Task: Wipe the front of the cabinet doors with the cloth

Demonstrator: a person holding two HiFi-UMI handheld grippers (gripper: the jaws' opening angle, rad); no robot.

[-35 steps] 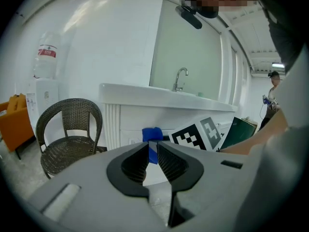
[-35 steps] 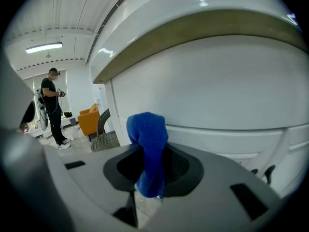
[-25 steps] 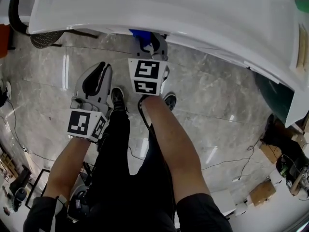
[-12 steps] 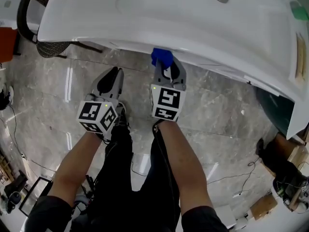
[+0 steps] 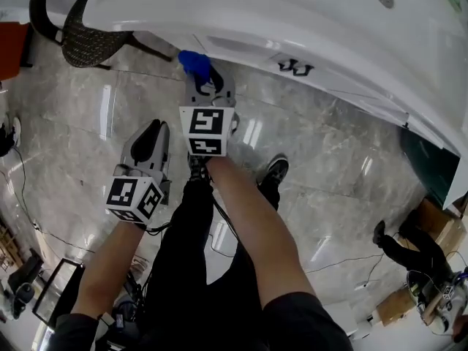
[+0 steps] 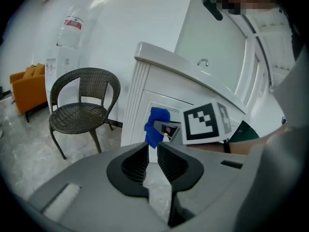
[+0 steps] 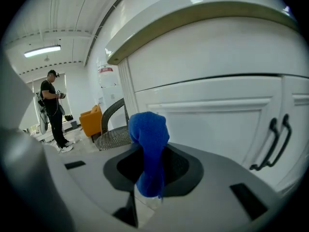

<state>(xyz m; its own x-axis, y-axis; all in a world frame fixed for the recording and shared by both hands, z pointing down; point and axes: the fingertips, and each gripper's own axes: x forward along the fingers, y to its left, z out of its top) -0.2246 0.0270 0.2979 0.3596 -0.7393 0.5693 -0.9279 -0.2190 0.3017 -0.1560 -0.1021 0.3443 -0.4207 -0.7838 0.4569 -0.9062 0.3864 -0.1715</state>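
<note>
My right gripper (image 5: 202,80) is shut on a blue cloth (image 5: 193,61), and the cloth's bunched end sits against the white cabinet's (image 5: 307,28) lower front near its left corner. The right gripper view has the cloth (image 7: 149,141) standing up between the jaws of the right gripper (image 7: 149,170), in front of a panelled cabinet door (image 7: 212,124) with dark handles (image 7: 275,137) to the right. My left gripper (image 5: 153,129) hangs lower and to the left, over the floor, its jaws nearly together on nothing. From the left gripper (image 6: 152,152) I see the cloth (image 6: 155,123) at the cabinet front (image 6: 159,88).
A dark wicker chair (image 5: 86,35) stands just left of the cabinet corner, and its seat (image 6: 79,112) shows beside the cabinet. An orange armchair (image 6: 28,79) and a water dispenser (image 6: 62,64) stand further back. A person (image 7: 50,105) stands far off. Cables lie on the marble floor (image 5: 329,167).
My right gripper has carried the cloth leftward along the cabinet front toward its left corner. The left gripper has dropped back, lower and further from the cabinet.
</note>
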